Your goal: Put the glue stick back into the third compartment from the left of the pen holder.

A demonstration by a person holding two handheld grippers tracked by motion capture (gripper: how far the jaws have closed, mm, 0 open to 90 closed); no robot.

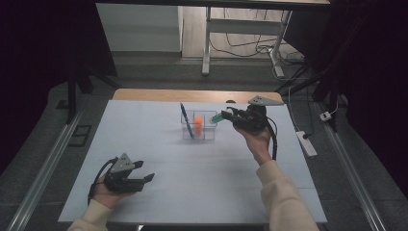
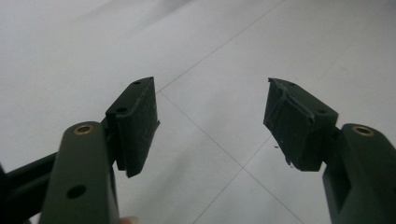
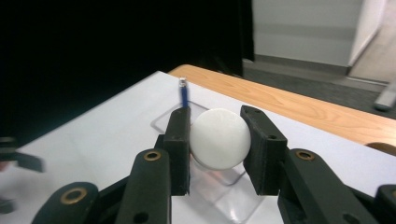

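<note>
My right gripper (image 1: 225, 115) hangs just right of a clear compartment box (image 1: 208, 131) at the table's back middle, shut on a small green stick (image 1: 217, 117). In the right gripper view its white round end (image 3: 219, 140) sits pinched between the two pads, with the gripper (image 3: 215, 114) above the clear box (image 3: 224, 186). A blue pen (image 1: 185, 120) stands tilted in the box, its tip (image 3: 183, 93) showing past the left jaw. An orange thing (image 1: 197, 124) is in the middle compartment. My left gripper (image 1: 146, 173) is near the front left, open and with nothing in it, over the white tabletop (image 2: 208, 93).
White sheet (image 1: 144, 134) covers the table, and a wooden edge (image 1: 192, 95) shows at the back. Beyond it stand a desk's metal legs (image 1: 207, 53) and floor cables. A power strip (image 1: 306, 143) lies on the floor at the right.
</note>
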